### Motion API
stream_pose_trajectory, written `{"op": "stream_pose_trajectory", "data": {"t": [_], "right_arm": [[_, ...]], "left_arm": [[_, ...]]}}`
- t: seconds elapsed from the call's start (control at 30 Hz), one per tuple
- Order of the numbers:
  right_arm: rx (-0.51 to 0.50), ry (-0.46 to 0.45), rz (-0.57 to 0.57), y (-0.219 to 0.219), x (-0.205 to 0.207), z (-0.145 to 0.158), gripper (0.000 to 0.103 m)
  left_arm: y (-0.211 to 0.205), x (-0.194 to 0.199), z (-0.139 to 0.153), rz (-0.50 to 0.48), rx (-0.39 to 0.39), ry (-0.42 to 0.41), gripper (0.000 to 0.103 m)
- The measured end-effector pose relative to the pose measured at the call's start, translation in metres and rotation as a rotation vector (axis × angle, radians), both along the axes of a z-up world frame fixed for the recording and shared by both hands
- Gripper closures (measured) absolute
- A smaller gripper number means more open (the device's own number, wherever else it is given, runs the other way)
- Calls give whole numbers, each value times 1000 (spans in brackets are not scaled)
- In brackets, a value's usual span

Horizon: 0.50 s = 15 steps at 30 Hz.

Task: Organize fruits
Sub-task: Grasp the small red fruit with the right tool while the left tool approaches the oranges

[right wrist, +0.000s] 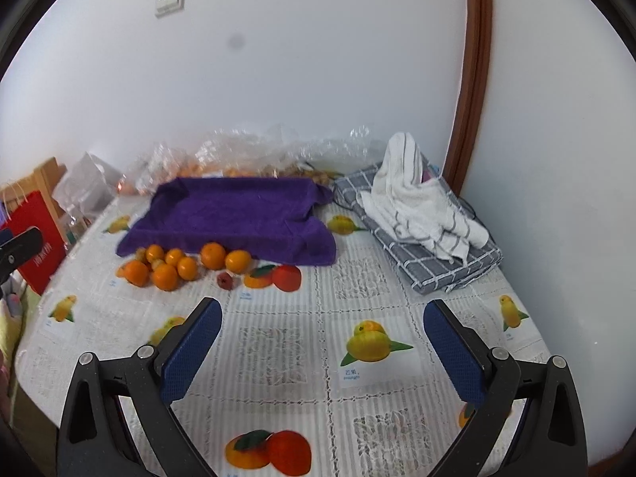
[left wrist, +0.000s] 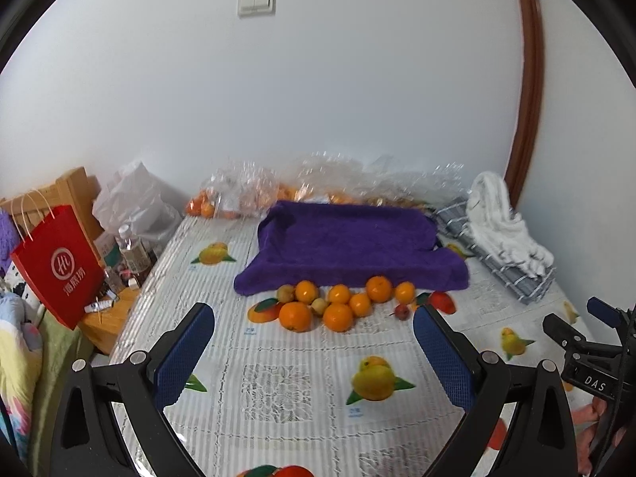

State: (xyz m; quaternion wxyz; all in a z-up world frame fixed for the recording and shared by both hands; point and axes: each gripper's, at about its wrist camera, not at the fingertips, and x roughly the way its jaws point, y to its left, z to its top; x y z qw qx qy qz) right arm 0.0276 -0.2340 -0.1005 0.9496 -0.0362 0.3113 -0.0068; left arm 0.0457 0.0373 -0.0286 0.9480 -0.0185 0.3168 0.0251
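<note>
Orange fruits [left wrist: 338,302] ahead, beyond both grippers' wide-apart, empty jaws, by purple towel [left wrist: 353,246].

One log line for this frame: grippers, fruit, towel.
left gripper open, empty | right gripper open, empty | oranges loose on tablecloth | purple towel behind, no fruit on it

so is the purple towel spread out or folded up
Spread out. The purple towel lies open over something tray-shaped with raised edges, nothing on top; the oranges sit on the table along its front edge.
</note>
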Motion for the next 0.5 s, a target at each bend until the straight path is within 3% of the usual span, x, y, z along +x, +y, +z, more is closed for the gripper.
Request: {"op": "stream_pose_trajectory", "data": {"t": [0.13, 0.4, 0.5], "right_arm": [[12, 56, 17, 5, 26, -21, 7], [44, 163, 92, 37, 76, -64, 28], [65, 193, 122, 54, 95, -81, 30]], "left_arm": [[14, 20, -24, 19, -7, 47, 2], [49, 55, -66, 33, 38, 111, 6], [67, 64, -81, 44, 47, 134, 7]]}}
